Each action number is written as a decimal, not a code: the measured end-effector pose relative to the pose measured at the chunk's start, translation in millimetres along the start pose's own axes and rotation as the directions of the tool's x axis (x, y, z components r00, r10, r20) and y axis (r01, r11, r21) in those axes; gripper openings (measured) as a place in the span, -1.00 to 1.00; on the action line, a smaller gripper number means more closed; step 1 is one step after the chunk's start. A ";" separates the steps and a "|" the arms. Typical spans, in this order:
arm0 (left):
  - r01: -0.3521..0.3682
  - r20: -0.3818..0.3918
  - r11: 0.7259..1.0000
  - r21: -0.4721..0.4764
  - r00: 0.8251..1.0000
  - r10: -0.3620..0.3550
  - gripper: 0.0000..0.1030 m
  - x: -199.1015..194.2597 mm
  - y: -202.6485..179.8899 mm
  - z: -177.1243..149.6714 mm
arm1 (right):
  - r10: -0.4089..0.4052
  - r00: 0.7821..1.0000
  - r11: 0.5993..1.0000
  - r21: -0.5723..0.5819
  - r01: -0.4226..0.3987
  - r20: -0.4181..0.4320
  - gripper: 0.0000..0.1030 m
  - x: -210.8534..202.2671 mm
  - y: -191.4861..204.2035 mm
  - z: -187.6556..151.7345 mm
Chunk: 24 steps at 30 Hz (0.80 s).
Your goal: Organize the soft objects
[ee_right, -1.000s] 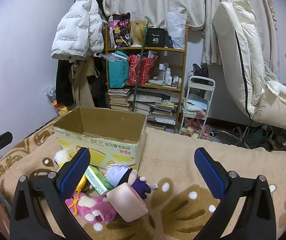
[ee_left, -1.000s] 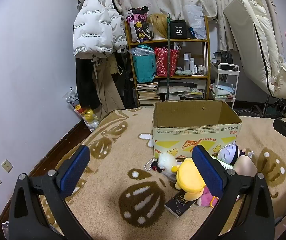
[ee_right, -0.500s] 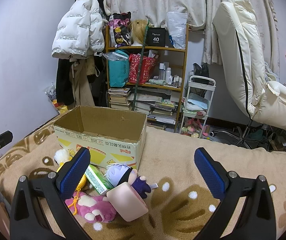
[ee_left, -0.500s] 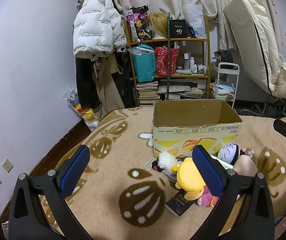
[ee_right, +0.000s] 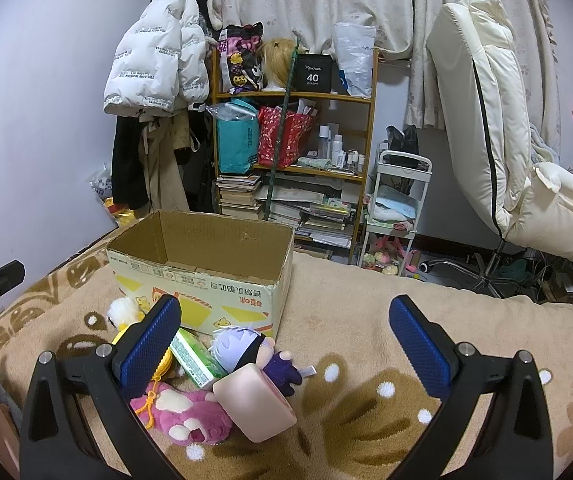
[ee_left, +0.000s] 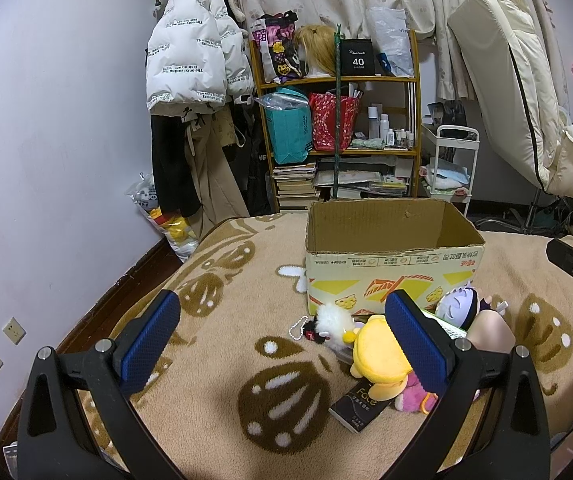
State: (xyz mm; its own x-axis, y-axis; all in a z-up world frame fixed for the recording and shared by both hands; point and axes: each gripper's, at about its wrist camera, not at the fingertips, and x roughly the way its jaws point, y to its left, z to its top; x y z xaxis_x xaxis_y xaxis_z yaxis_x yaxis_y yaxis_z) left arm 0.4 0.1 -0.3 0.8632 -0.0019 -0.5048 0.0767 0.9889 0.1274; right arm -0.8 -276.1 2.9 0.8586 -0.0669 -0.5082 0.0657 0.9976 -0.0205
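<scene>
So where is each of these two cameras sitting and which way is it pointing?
Left wrist: on the left gripper, above the blanket, facing the cardboard box and shelf; its two open blue fingers show, the right gripper's tip at right.
Right wrist: on the right gripper, further right, facing the same way; its open fingers show, the left gripper's tip at left.
Shared: box, white-haired plush doll, pink plush, shelf.
</scene>
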 end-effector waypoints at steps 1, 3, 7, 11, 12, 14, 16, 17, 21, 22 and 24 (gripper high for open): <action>0.001 -0.001 1.000 -0.001 1.000 -0.001 0.96 0.0 0.1 0.0 | 0.001 1.000 1.000 0.000 -0.001 -0.001 1.00 0.5 1.8 -1.0; 0.001 -0.015 1.000 -0.005 1.000 -0.001 0.96 1.8 0.3 -0.2 | 0.007 1.000 1.000 -0.004 -0.007 -0.010 1.00 4.7 4.8 -8.1; 0.026 -0.056 1.000 0.001 0.998 -0.026 0.96 12.4 -1.1 2.3 | 0.025 0.999 1.000 -0.003 -0.025 -0.037 1.00 9.4 6.6 -11.3; 0.039 -0.089 0.999 0.014 0.995 -0.038 0.96 22.1 -8.3 -0.5 | 0.032 0.998 0.999 -0.008 -0.032 -0.060 1.00 12.0 2.2 -6.5; 0.042 -0.103 0.999 0.019 0.994 -0.040 0.96 26.8 -11.2 -0.5 | 0.036 0.997 0.999 -0.006 -0.037 -0.068 1.00 13.4 2.1 -5.2; 0.051 -0.121 0.998 0.022 0.991 -0.048 0.96 33.1 -14.2 0.0 | 0.043 0.995 0.999 -0.001 -0.044 -0.086 1.00 17.3 1.3 -4.3; 0.061 -0.141 0.998 0.019 0.988 -0.057 0.96 40.0 -18.0 0.2 | 0.046 0.992 0.999 0.003 -0.046 -0.114 1.00 22.7 0.2 -3.8; 0.065 -0.151 0.998 0.017 0.987 -0.062 0.96 43.6 -19.8 0.5 | 0.051 0.991 0.999 0.007 -0.051 -0.125 1.00 25.4 -0.1 -4.3; 0.089 -0.202 0.996 0.009 0.976 -0.086 0.96 59.2 -26.5 -0.4 | 0.073 0.982 0.997 0.016 -0.071 -0.172 1.00 37.6 0.3 -5.0; 0.091 -0.212 0.996 0.011 0.973 -0.087 0.96 62.7 -28.2 -0.8 | 0.076 0.981 0.997 0.017 -0.074 -0.181 1.00 39.2 -0.1 -5.9; 0.102 -0.240 0.995 0.013 0.966 -0.096 0.96 71.3 -32.1 -2.1 | 0.082 0.977 0.997 0.017 -0.080 -0.198 1.00 44.2 0.7 -7.3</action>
State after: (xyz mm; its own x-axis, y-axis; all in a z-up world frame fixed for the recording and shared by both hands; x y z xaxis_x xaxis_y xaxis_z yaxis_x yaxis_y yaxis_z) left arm 58.4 -31.6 -42.2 0.7068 -0.0612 -0.7048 0.1710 0.9815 0.0862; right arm 33.5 -278.2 -25.9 0.7434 0.0193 -0.6685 0.0053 0.9994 0.0347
